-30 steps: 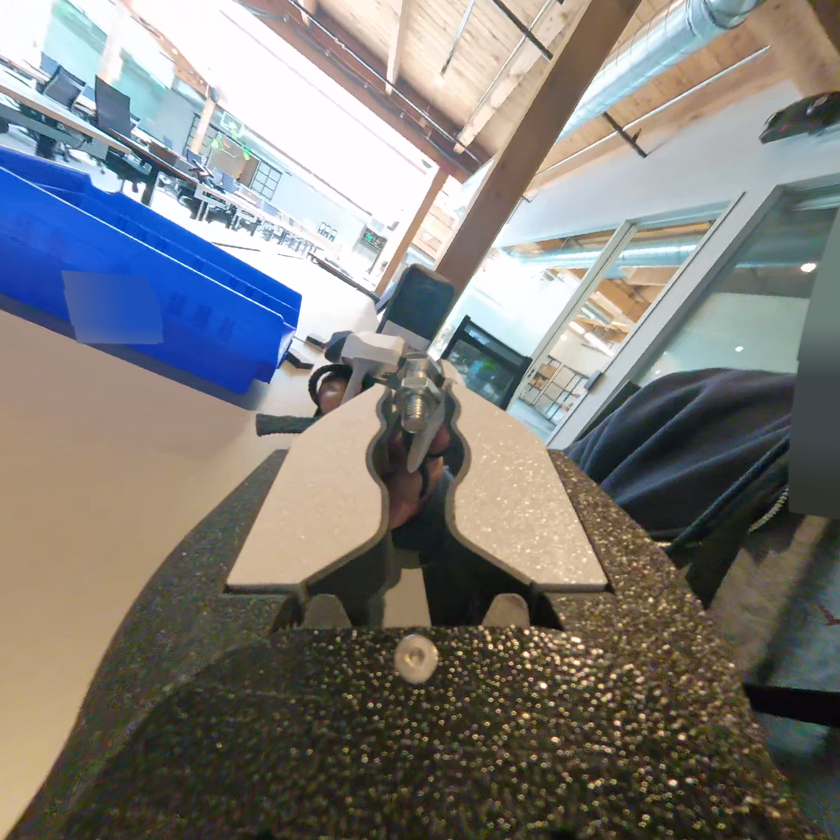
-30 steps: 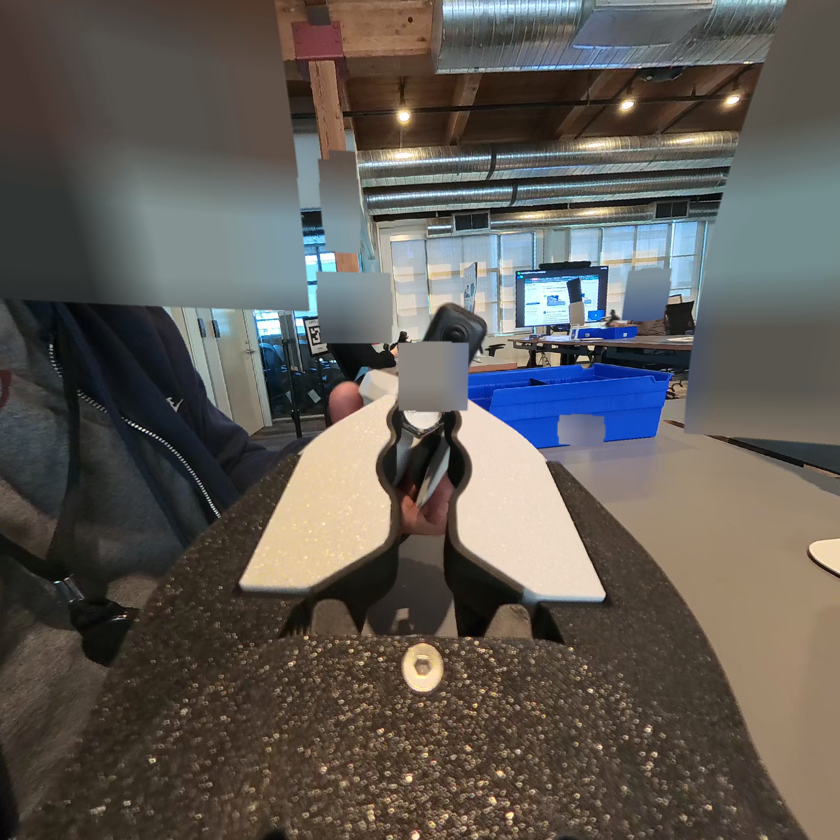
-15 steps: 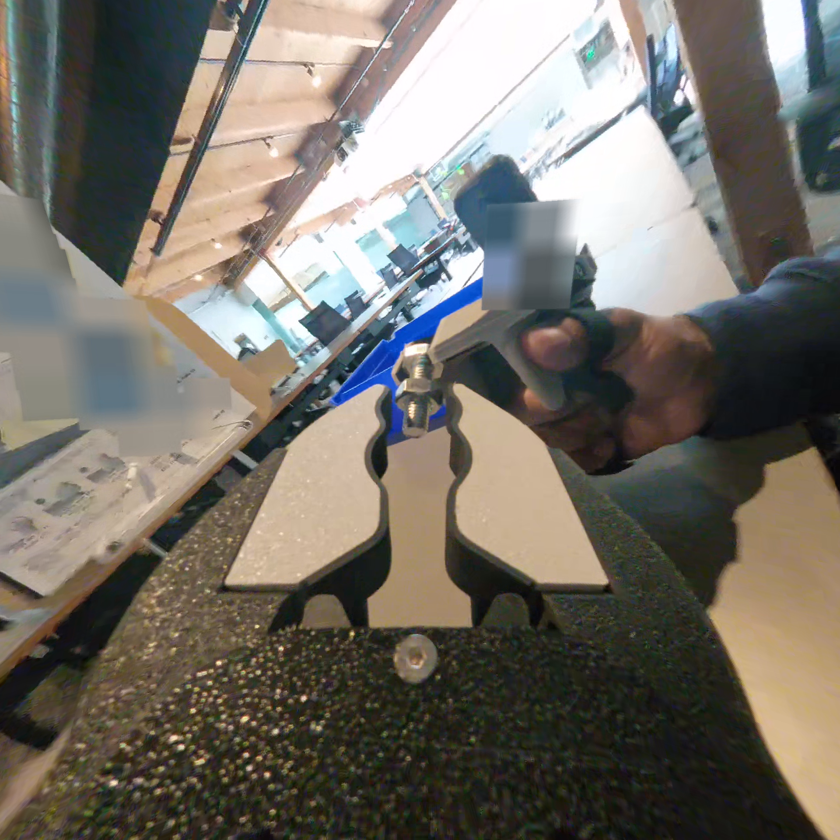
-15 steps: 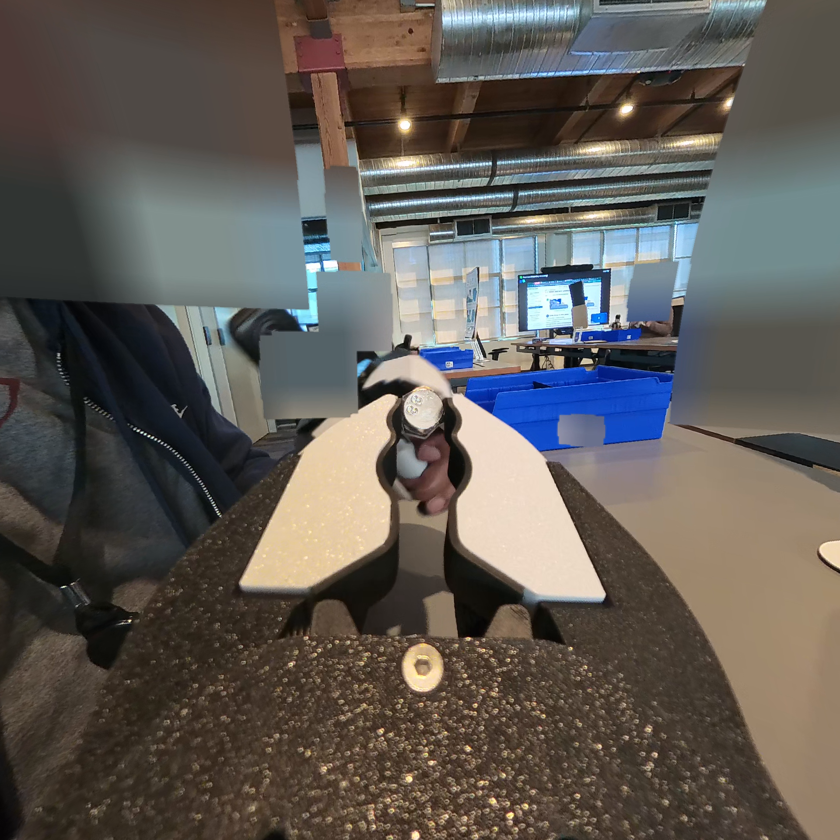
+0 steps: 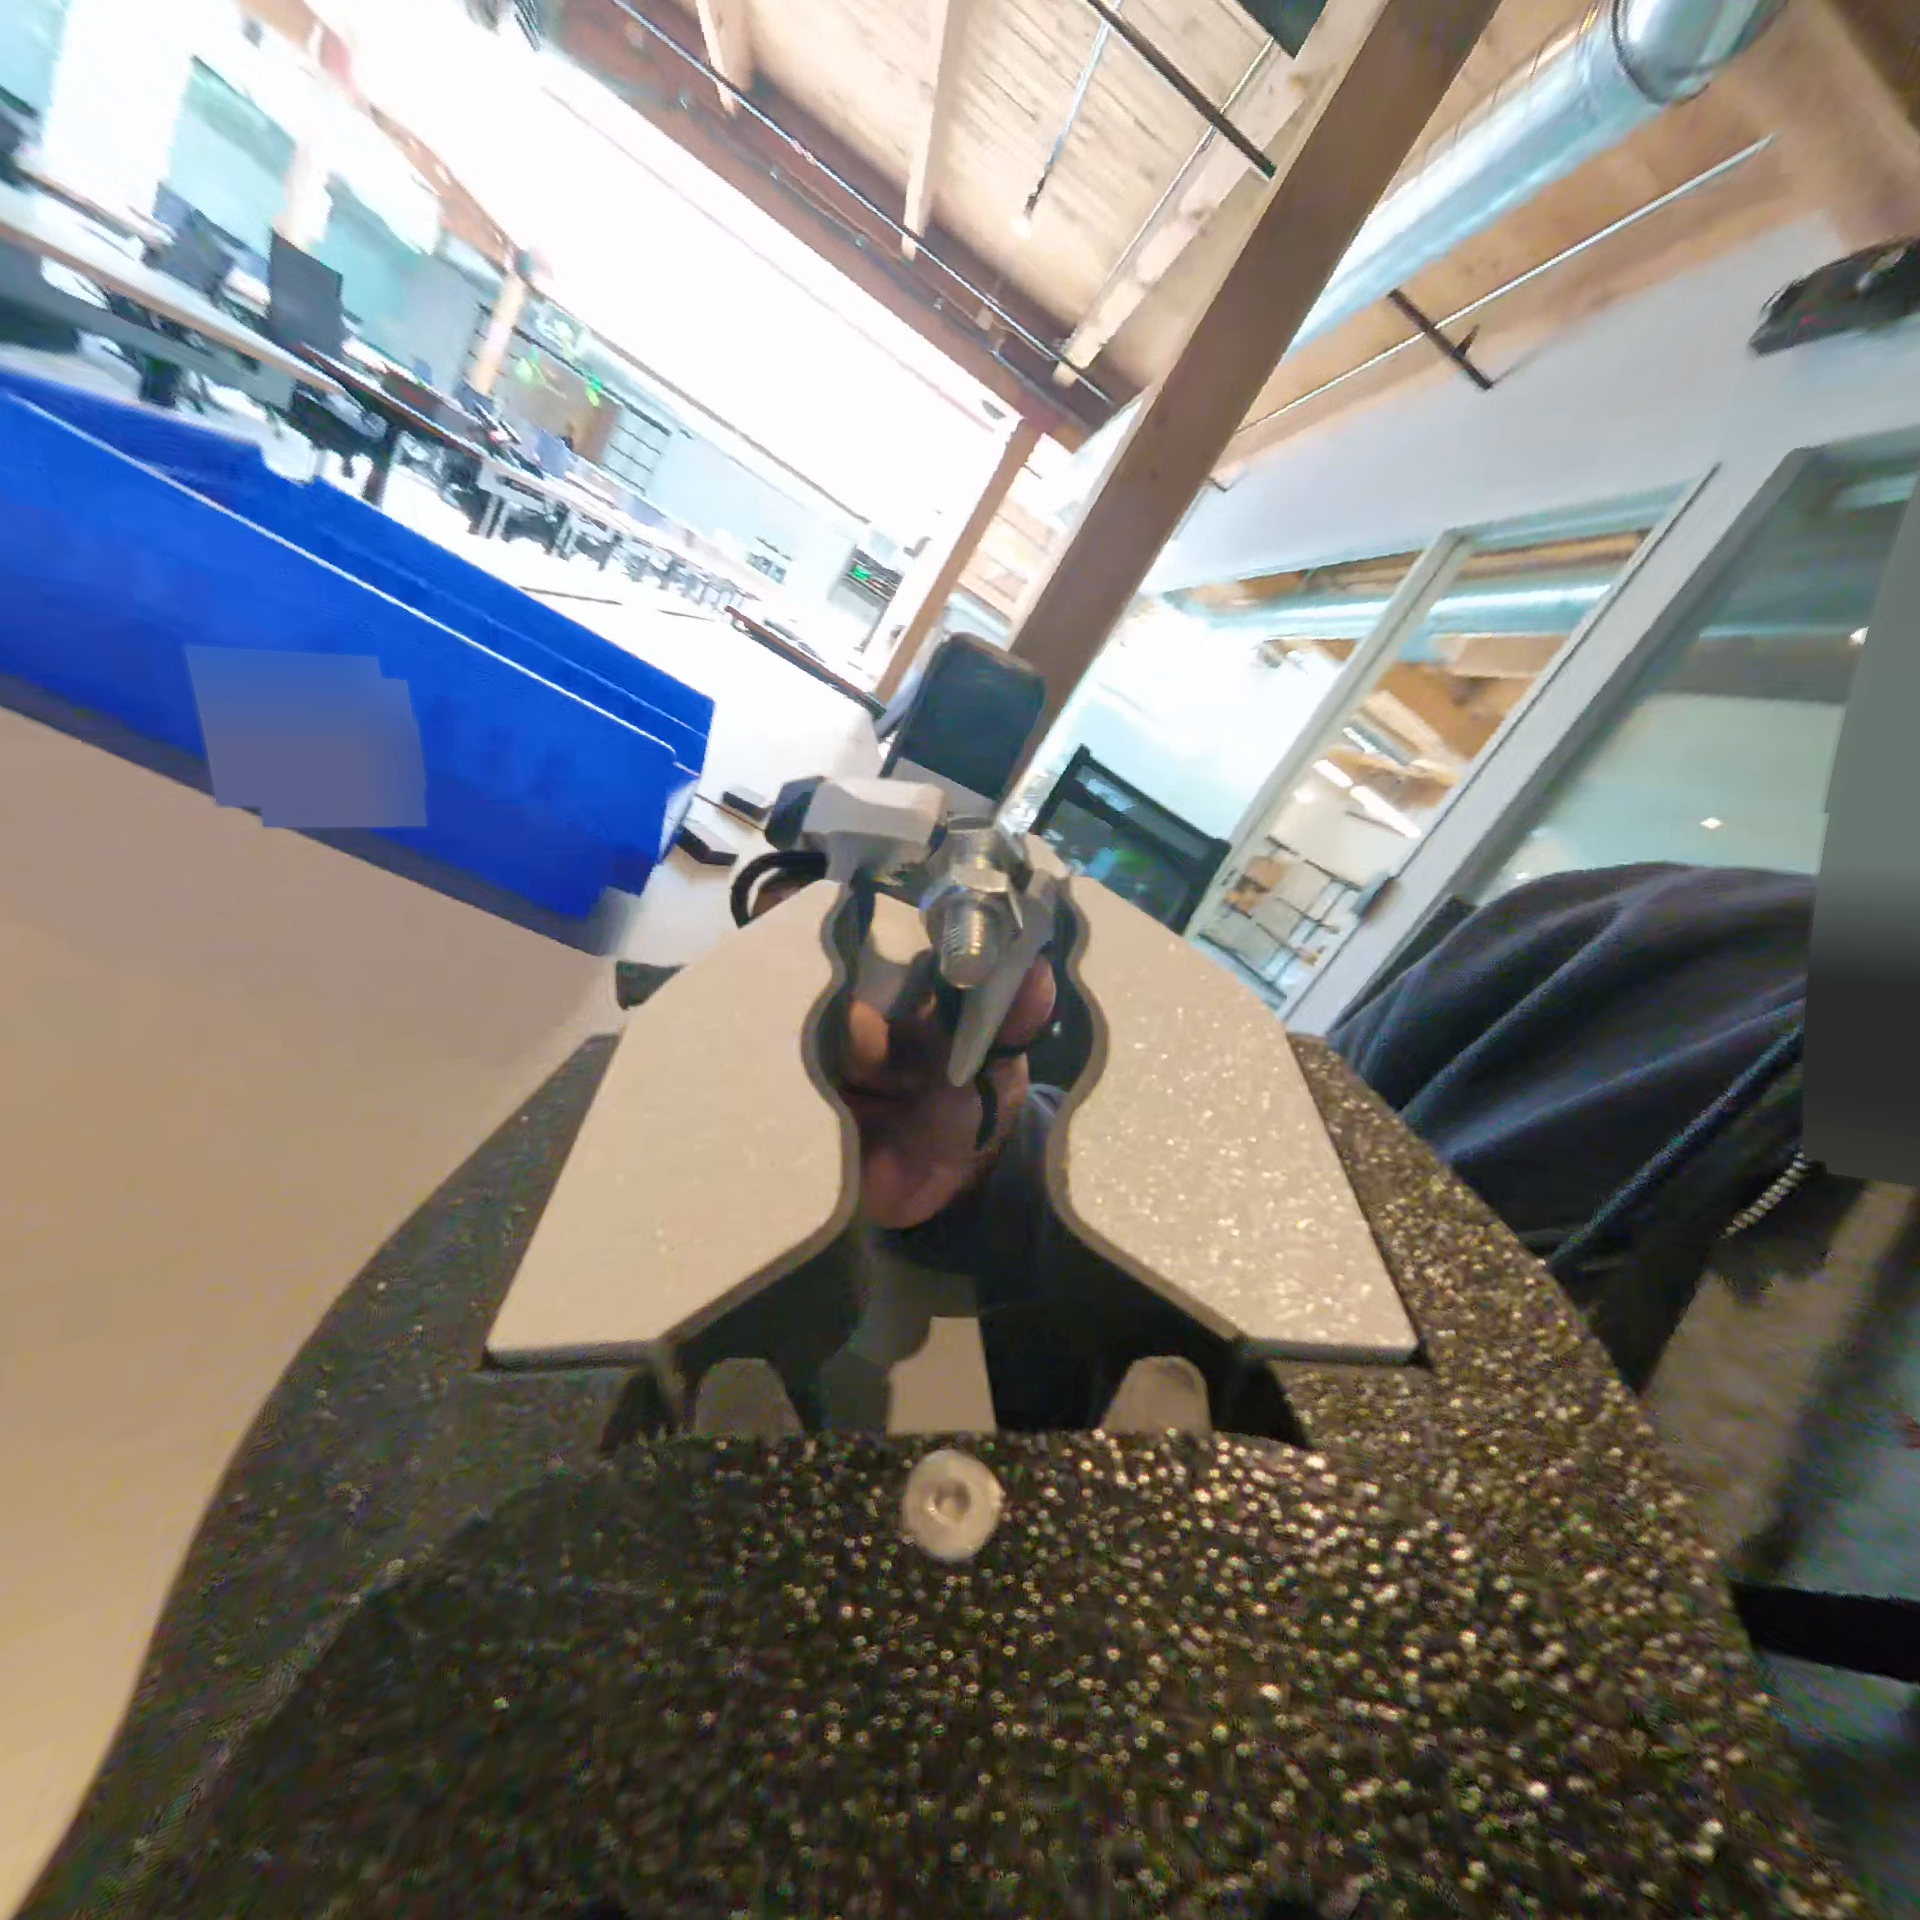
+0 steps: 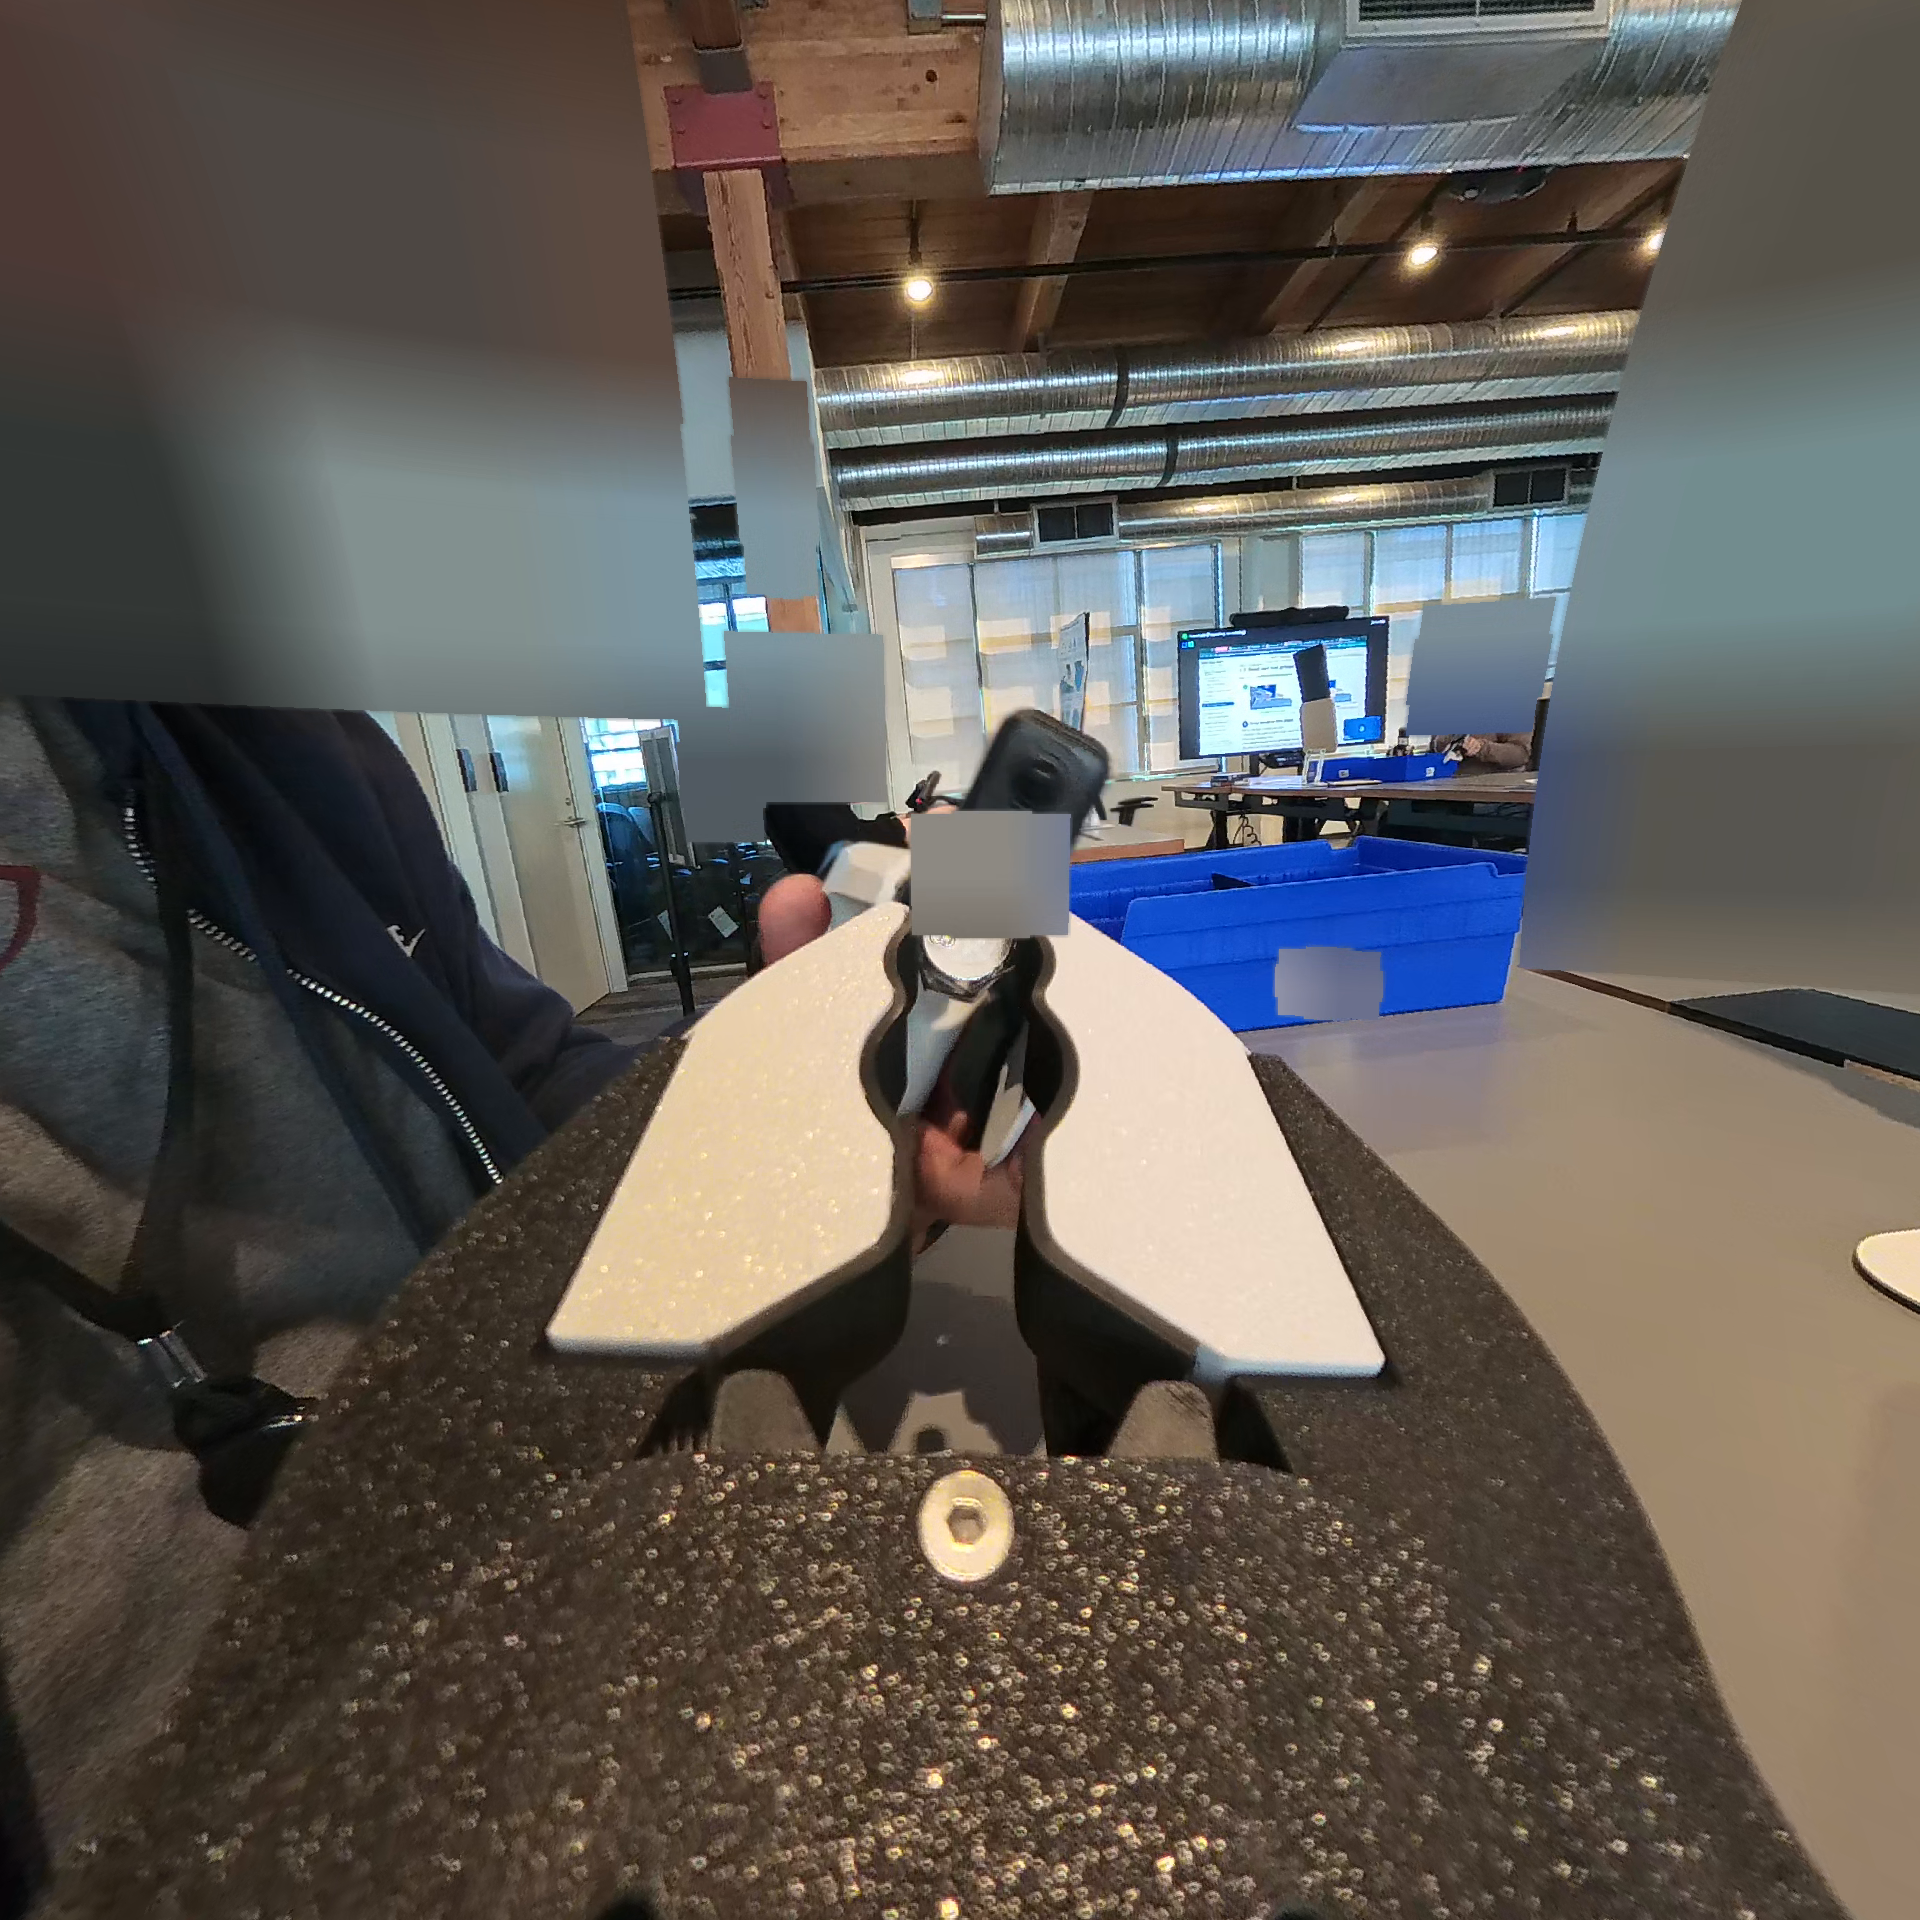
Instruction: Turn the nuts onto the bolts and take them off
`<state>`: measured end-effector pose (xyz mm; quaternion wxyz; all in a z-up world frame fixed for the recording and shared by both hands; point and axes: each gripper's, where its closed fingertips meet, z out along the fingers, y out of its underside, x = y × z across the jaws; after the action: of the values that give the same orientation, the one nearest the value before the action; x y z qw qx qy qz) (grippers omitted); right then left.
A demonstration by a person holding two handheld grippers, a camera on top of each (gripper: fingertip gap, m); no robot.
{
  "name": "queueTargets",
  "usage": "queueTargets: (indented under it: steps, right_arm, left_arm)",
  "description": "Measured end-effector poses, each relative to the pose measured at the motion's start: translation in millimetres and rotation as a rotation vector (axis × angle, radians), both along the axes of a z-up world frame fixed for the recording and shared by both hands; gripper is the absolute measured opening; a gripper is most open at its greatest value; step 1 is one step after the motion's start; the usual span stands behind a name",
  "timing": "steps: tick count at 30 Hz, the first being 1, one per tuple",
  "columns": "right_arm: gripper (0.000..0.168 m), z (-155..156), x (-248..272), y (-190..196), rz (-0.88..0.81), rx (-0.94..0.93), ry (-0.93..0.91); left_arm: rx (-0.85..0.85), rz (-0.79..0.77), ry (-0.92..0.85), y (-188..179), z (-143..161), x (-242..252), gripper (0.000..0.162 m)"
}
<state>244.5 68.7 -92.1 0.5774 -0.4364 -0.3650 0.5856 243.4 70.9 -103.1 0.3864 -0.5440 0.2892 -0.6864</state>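
Note:
A steel bolt (image 5: 964, 940) points its threaded end at the left wrist camera, with a nut (image 5: 977, 864) screwed on it. My left gripper (image 5: 951, 904) stands around the nut, jaws open, with a small gap on each side. My right gripper (image 6: 966, 956) is shut on the bolt head (image 6: 961, 964) and holds it in the air. It also shows in the left wrist view (image 5: 873, 821), behind the bolt, with the hand that holds it. The nut is hidden in the right wrist view.
A blue bin (image 5: 416, 644) stands on the grey table (image 5: 208, 1039); it also shows in the right wrist view (image 6: 1299, 914). The person's dark jacket (image 6: 260, 987) is close on the left. A white round object (image 6: 1891, 1262) lies at the table's right edge.
My left gripper rolled about a quarter turn with the nut, then rolled back. Its jaws now stand wider than before. My right gripper has kept hold of the bolt head, hardly moving.

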Motion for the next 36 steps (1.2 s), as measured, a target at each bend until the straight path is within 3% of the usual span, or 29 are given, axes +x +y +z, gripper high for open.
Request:
queueTargets:
  steps: [4,8,11,16,18,20,26,29,33,36]
  right_arm:
    - [0.016,-0.5,-0.8,-0.4,0.000,0.002,-0.005]
    - [0.016,-0.7,-1.0,-0.5,0.001,-0.001,-0.004]
    - [0.016,-0.4,-0.5,-0.1,0.003,-0.006,0.002]
    - [0.016,-0.3,-0.3,0.8,-0.001,-0.009,0.003]
    - [0.016,0.2,0.0,0.6,0.001,-0.009,0.008]
    - [0.016,0.3,0.6,0.9,0.000,-0.010,0.010]
    - [0.016,0.6,1.2,1.5,-0.002,-0.011,0.012]
    - [0.016,0.4,0.8,1.5,-0.002,-0.012,0.010]
    - [0.016,-0.1,0.3,1.6,-0.001,-0.013,0.008]
    - [0.016,-0.3,-0.1,1.2,0.001,-0.013,0.007]
  left_arm:
    - [-0.020,-0.039,0.004,-4.9,-2.3,3.6,0.027]
    - [0.144,0.042,0.064,-5.5,-4.4,4.5,0.018]
    - [0.398,0.185,0.150,-3.2,-5.1,4.9,0.018]
    - [0.999,0.509,0.349,2.6,-6.2,3.8,0.018]
    - [1.103,0.573,0.381,3.3,-4.1,2.9,0.021]
    - [1.039,0.551,0.335,1.4,-0.4,2.7,0.030]
    - [0.417,0.239,0.070,-1.0,9.5,-3.4,0.036]
    - [0.207,0.124,-0.015,-0.2,10.9,-5.3,0.036]
    - [0.103,0.052,-0.022,-2.0,4.7,-0.4,0.035]
    - [0.160,0.070,0.027,-3.9,-1.8,4.2,0.019]
